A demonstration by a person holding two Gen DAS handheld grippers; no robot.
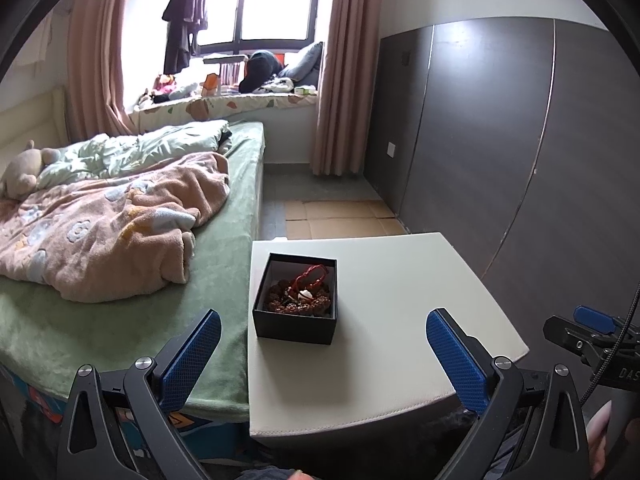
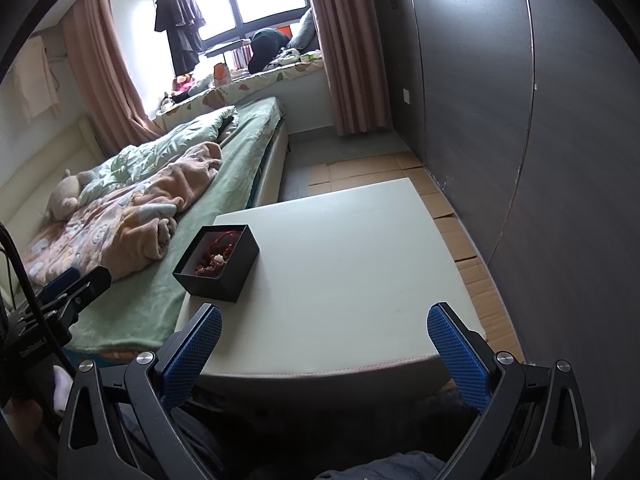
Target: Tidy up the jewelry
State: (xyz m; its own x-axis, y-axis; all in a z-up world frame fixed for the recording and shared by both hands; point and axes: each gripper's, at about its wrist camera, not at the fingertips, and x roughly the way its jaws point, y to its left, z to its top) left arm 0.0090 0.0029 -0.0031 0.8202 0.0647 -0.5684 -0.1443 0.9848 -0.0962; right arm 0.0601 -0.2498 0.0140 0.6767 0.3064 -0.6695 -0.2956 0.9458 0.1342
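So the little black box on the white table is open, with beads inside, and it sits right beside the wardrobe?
Not quite. The black box is open, with beads inside, on the white table, but it sits at the bed side, as the left wrist view shows.

left tool (image 1: 323, 338) spread wide, empty, blue pads apart. small black square open box (image 1: 295, 320) sits on white square worktop (image 1: 400, 300), holding brown beaded bracelets (image 1: 298, 298) with red cord. green-sheeted bed (image 1: 216, 264) just beside worktop.
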